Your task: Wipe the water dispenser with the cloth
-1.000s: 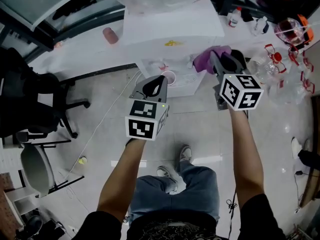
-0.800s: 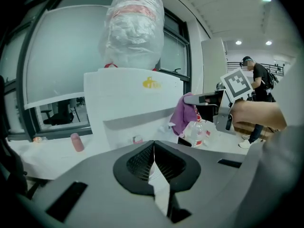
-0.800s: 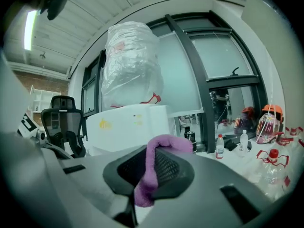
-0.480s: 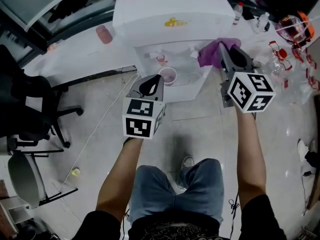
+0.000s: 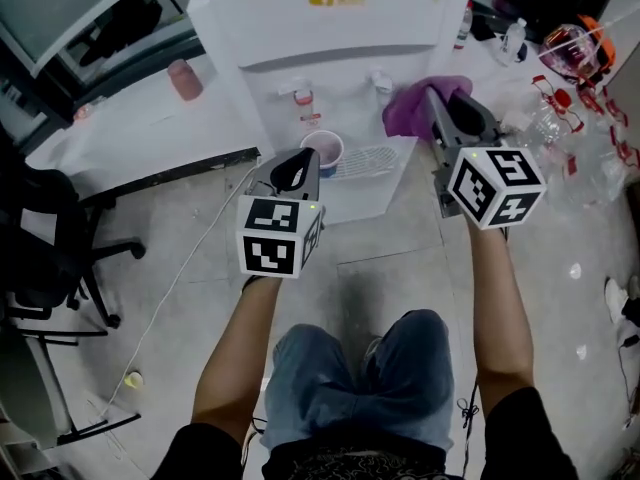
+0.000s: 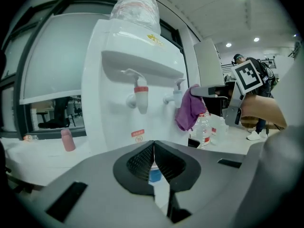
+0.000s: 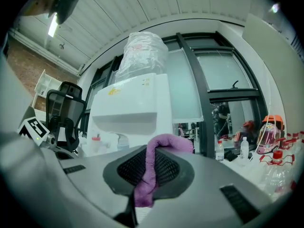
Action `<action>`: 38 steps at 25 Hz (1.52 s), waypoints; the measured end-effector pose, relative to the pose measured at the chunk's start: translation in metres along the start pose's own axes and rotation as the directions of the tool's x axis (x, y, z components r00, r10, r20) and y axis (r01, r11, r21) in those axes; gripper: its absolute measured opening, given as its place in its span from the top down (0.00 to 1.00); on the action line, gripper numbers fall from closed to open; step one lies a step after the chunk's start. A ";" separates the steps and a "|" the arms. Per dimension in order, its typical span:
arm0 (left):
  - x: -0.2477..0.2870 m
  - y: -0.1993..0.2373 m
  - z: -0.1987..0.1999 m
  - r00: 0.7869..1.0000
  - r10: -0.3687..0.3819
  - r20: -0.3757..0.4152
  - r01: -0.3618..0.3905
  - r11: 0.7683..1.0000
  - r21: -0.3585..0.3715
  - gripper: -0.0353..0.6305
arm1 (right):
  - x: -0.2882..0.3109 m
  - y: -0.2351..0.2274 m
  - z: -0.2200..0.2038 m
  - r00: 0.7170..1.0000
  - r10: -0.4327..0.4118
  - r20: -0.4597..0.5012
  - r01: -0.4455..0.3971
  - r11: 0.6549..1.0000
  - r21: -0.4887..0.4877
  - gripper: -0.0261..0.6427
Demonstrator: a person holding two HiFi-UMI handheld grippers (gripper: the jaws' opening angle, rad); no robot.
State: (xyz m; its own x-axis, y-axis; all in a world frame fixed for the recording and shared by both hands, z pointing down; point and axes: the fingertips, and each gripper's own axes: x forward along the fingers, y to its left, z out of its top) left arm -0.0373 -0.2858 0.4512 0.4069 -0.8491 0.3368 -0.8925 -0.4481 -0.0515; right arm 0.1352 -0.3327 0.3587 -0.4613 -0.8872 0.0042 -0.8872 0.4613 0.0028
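The white water dispenser [image 5: 330, 28] stands ahead of me, with a red tap [image 5: 302, 98] and a blue tap [image 5: 381, 81] over its drip tray [image 5: 368, 161]. A purple cloth [image 5: 412, 108] is pinched in my right gripper [image 5: 436, 108], which is shut on it beside the dispenser's right front corner, near the blue tap. My left gripper [image 5: 295, 172] is shut with nothing in it, just below a cup [image 5: 323, 150] on the tray. In the left gripper view the dispenser [image 6: 123, 80] fills the middle and the cloth [image 6: 189, 109] hangs at its right. The right gripper view shows the cloth [image 7: 151, 170] between the jaws.
A white counter [image 5: 130, 118] runs left of the dispenser with a pink cup [image 5: 184, 78] on it. Bottles and red-capped containers [image 5: 560, 98] crowd the right. A black office chair [image 5: 50, 238] stands at the left. A cable [image 5: 190, 268] trails over the tiled floor.
The view has tilted up, so the dispenser's front and taps now show fully. Both grippers keep their places near the tray, and the cloth stays in the right one.
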 end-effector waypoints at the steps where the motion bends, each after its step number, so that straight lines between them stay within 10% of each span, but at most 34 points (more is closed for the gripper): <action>1: 0.002 0.000 -0.004 1.000 0.000 0.006 0.000 1.000 0.001 0.91 | 0.000 0.001 -0.006 1.000 -0.001 0.001 0.001 1.000 -0.004 0.91; 24: 0.003 0.000 -0.051 0.998 0.034 0.049 -0.036 0.999 0.025 0.91 | 0.000 0.001 -0.132 0.994 -0.012 -0.108 0.018 0.998 0.061 0.91; 38: -0.005 0.017 0.000 0.992 0.068 0.108 -0.073 0.996 0.050 0.91 | -0.018 0.041 -0.040 0.996 0.084 0.034 -0.084 0.996 -0.011 0.91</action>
State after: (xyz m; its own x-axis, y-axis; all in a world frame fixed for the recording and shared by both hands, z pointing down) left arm -0.0547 -0.2893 0.4490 0.3643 -0.9027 0.2290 -0.9092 -0.3980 -0.1226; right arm 0.1068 -0.2980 0.3989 -0.5342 -0.8449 -0.0292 -0.8454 0.5340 0.0130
